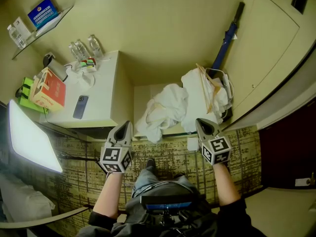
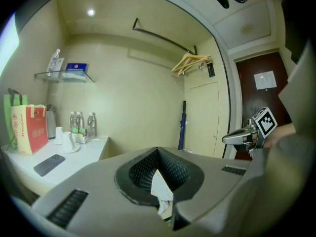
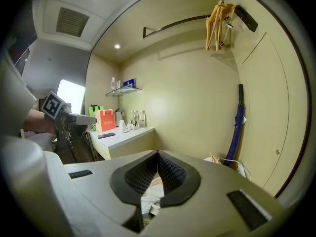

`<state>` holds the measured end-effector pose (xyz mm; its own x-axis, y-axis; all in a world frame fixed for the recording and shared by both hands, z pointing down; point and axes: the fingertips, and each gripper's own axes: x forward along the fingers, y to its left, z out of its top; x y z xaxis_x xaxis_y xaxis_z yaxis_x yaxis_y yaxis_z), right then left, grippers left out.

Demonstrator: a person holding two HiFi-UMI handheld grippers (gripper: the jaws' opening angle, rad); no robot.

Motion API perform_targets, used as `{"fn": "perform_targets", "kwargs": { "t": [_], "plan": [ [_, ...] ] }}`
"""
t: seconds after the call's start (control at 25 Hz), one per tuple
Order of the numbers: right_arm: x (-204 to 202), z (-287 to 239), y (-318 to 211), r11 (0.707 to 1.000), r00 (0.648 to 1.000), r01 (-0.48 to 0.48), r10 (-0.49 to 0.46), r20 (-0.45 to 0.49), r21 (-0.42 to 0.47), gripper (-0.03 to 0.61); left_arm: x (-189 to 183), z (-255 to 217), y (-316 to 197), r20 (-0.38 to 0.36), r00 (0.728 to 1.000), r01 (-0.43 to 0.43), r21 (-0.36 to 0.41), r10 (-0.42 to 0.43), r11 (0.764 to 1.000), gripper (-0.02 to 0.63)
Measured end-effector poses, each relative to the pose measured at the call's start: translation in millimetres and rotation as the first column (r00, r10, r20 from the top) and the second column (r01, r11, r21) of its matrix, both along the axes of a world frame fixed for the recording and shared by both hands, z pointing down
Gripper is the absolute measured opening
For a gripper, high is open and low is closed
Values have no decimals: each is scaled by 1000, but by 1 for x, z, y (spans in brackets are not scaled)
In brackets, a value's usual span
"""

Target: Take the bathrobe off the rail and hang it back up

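Both claws shut and empty, with the bathrobe heaped on a low ledge ahead.

Left of the left claw (image 1: 126, 125), a red paper bag (image 1: 48, 89) stands on the white desk (image 1: 104, 100); what is in it cannot be told. Water bottles (image 1: 84, 48) and a phone (image 1: 80, 106) are there too. The white bathrobe (image 1: 165, 107) lies crumpled just beyond the tips, between the left claw and the right claw (image 1: 202, 123) and touching neither. The rail (image 3: 177, 23) runs high above, with wooden hangers (image 3: 216, 19) at its right end. Patterned carpet (image 1: 168, 157) lies below the claws.

Grey left claw (image 1: 127, 124), right claw (image 1: 200, 122); black-white marker cubes (image 1: 115, 160); dark sleeves (image 1: 233, 212); blue jeans (image 1: 147, 179).
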<state>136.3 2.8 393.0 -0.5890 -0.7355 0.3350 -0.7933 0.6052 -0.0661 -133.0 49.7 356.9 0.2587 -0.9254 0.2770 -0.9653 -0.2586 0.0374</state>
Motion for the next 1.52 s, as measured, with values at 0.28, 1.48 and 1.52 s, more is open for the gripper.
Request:
{"fn": "perform_targets", "kwargs": {
  "t": [0.28, 1.48, 1.52],
  "plan": [
    [1, 9, -2, 1000, 1000, 5, -5, 14, -19, 23, 4, 2, 0, 20, 1000, -7, -12, 7, 1000, 0],
    [-137, 97, -132, 993, 998, 51, -56, -37, -107, 23, -9, 127, -148, 101, 953, -265, -176, 285, 948, 94],
    [-141, 107, -140, 992, 997, 63, -68, -37, -113, 23, -8, 140, -155, 108, 953, -260, -191, 284, 947, 117]
  ]
}}
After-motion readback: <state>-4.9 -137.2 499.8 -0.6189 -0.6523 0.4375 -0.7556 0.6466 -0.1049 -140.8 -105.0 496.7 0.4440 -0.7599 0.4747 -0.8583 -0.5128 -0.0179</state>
